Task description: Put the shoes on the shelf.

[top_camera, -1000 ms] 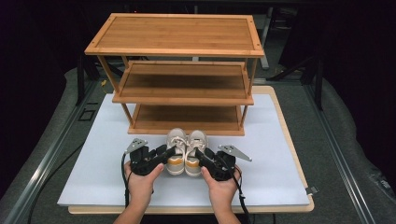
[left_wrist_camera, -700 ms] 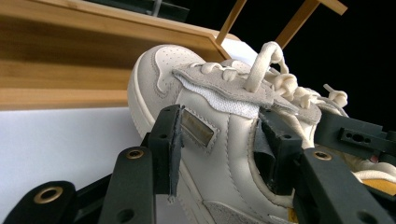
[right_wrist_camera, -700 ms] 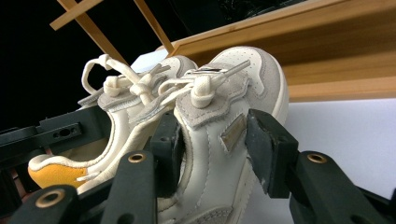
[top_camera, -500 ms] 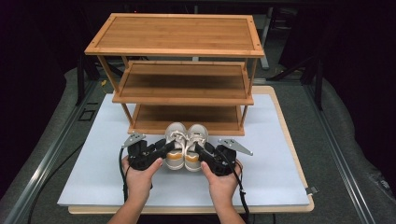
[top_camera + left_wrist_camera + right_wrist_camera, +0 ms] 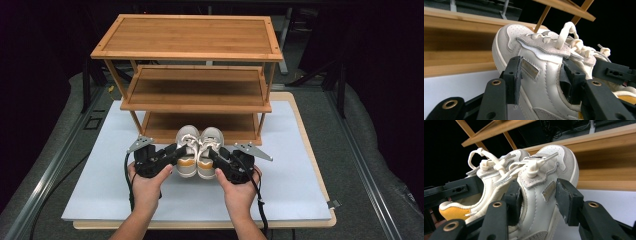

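Observation:
Two cream sneakers with orange heels hang side by side just in front of a bamboo rack's bottom shelf (image 5: 200, 127), toes toward it. The left sneaker (image 5: 187, 142) is held by my left gripper (image 5: 176, 151), which is shut on its side wall. In the left gripper view that gripper (image 5: 541, 77) has one pad on the outer side of the sneaker (image 5: 534, 55) and the other inside its opening. My right gripper (image 5: 214, 154) is shut the same way on the right sneaker (image 5: 210, 142). The right gripper view shows this gripper (image 5: 540, 198) clamping the sneaker's (image 5: 536, 187) wall.
The three-tier rack has a middle shelf (image 5: 195, 92) and a top shelf (image 5: 187, 37), both bare. It stands at the far side of a white board (image 5: 100, 175) on the table. Dark floor and metal rails lie left and right of the board.
Both hands have risen together with the sneakers, which now sit higher in the high view and closer to the bottom shelf. The grips have not altered.

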A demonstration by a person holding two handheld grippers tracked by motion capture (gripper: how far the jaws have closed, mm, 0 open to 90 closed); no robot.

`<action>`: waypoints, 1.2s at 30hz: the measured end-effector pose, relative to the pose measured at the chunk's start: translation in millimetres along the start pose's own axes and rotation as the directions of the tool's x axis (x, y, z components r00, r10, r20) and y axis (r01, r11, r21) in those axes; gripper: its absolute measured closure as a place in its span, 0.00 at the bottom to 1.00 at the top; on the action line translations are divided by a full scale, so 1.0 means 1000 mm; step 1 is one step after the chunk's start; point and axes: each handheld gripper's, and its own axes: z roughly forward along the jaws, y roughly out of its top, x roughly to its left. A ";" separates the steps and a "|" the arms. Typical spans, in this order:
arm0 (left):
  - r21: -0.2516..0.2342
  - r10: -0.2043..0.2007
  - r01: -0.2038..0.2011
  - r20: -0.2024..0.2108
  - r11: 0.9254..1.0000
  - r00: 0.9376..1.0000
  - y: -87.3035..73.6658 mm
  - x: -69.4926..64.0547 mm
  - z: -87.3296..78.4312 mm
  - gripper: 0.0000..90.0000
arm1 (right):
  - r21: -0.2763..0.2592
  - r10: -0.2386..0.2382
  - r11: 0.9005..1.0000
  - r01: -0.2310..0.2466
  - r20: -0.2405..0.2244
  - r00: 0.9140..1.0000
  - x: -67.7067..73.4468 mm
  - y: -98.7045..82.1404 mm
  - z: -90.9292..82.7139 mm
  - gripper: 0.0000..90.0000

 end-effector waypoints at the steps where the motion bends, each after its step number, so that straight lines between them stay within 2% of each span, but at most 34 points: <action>1: -0.002 0.000 0.000 0.001 1.000 1.000 0.002 -0.001 -0.001 0.62 | 0.009 -0.002 1.000 0.002 -0.001 1.000 0.001 0.002 -0.002 0.63; 5: -0.008 0.007 -0.007 0.005 1.000 1.000 0.007 -0.004 -0.005 0.62 | -0.016 0.000 1.000 0.000 -0.004 1.000 0.005 0.006 -0.005 0.63; 8: -0.009 0.007 -0.007 0.008 1.000 1.000 0.010 -0.005 -0.008 0.62 | -0.018 -0.009 1.000 0.009 -0.003 1.000 0.008 0.010 -0.007 0.63; 9: -0.010 0.008 -0.008 0.008 1.000 1.000 0.011 -0.006 -0.009 0.62 | -0.003 -0.005 1.000 0.005 -0.009 1.000 0.009 0.011 -0.009 0.63; 12: -0.015 0.011 -0.011 0.009 1.000 1.000 0.015 -0.008 -0.013 0.62 | -0.015 -0.011 1.000 0.011 -0.001 1.000 0.013 0.015 -0.012 0.63; 13: -0.018 0.020 -0.020 0.008 1.000 1.000 0.018 -0.010 -0.015 0.62 | -0.025 -0.015 1.000 0.015 -0.013 1.000 0.014 0.016 -0.012 0.63; 18: -0.023 0.040 -0.039 0.013 0.999 0.999 0.030 -0.016 -0.019 0.62 | -0.049 -0.025 0.998 0.024 -0.014 1.000 0.020 0.024 -0.018 0.63; 20: -0.026 0.044 -0.044 0.011 0.999 0.999 0.032 -0.017 -0.020 0.62 | -0.041 -0.025 0.999 0.025 -0.001 1.000 0.021 0.026 -0.020 0.63; 22: -0.030 0.052 -0.052 0.009 0.998 0.999 0.038 -0.020 -0.022 0.62 | -0.059 -0.028 0.998 0.027 -0.015 1.000 0.023 0.032 -0.021 0.63; 23: -0.033 0.053 -0.052 0.009 0.998 0.999 0.040 -0.020 -0.023 0.62 | -0.045 -0.035 0.998 0.035 -0.014 0.999 0.024 0.034 -0.022 0.63; 24: -0.032 0.054 -0.053 0.007 0.998 0.999 0.041 -0.021 -0.023 0.62 | -0.062 -0.037 0.997 0.037 -0.007 0.999 0.025 0.036 -0.021 0.63; 26: -0.030 0.049 -0.049 0.010 0.998 0.999 0.044 -0.021 -0.022 0.62 | -0.048 -0.043 0.998 0.043 0.002 0.999 0.027 0.039 -0.022 0.63; 28: -0.028 0.045 -0.044 0.017 0.999 0.999 0.048 -0.020 -0.022 0.62 | -0.052 -0.047 0.998 0.046 -0.007 0.999 0.027 0.043 -0.021 0.63; 29: -0.028 0.041 -0.040 0.021 0.999 0.999 0.049 -0.020 -0.021 0.62 | -0.025 -0.049 0.998 0.049 -0.003 0.999 0.027 0.046 -0.023 0.63; 33: -0.026 0.039 -0.038 0.032 0.999 0.999 0.057 -0.020 -0.020 0.62 | -0.035 -0.038 0.999 0.038 -0.012 0.999 0.027 0.053 -0.023 0.63; 36: -0.023 0.049 -0.048 0.023 0.999 0.999 0.063 -0.021 -0.019 0.62 | -0.043 -0.041 0.998 0.040 -0.017 0.999 0.027 0.059 -0.021 0.63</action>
